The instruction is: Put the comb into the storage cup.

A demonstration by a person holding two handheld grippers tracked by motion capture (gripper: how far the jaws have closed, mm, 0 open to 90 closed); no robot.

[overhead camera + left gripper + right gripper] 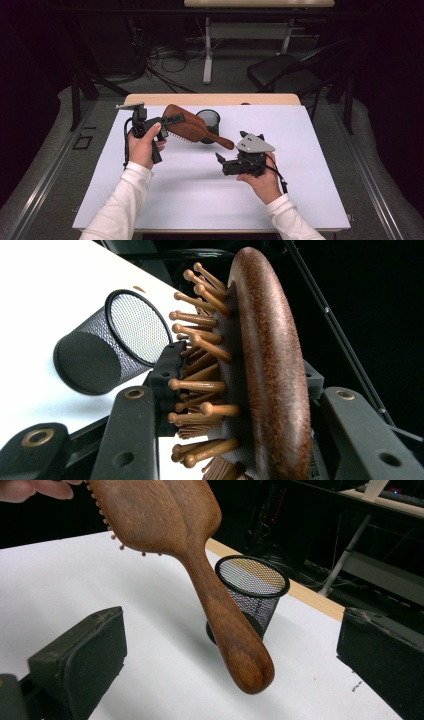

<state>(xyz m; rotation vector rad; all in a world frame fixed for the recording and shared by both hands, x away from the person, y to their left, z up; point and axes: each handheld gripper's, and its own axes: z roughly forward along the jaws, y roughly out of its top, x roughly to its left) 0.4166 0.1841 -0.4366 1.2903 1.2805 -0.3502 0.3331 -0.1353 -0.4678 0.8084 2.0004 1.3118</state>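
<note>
A person sits at a table covered with a white sheet [190, 190], a hand-held two-jaw gripper in each hand.

On the left side, the left gripper [167, 121] is clamped on the head of a wooden paddle hairbrush [192, 129]. In the left gripper view, one black jaw presses into the wooden bristle pins [197, 386] on the brush's underside and the other jaw sits against its smooth rounded back [272, 370], so the head is pinched between them. The person's left hand [142, 147] wraps the gripper's handle, and the white sleeve [122, 205] runs to the bottom edge.

The hairbrush is held up off the table, head at the left and handle slanting down to the right. It is dark reddish-brown wood with visible grain, an oval head and a tapering handle [230, 630] ending in a rounded tip. The lighter pins have small ball ends and face downward.

Just behind the brush stands a black mesh cup [208, 122], upright on the sheet with its open mouth up. The handle crosses in front of it.

On the right, the right gripper [220, 161] hovers low over the sheet, pointing left toward the brush. Its two padded jaws are spread wide with nothing between them; the handle tip hangs ahead of them, apart from both. The right hand [262, 182] holds it from below.
</note>
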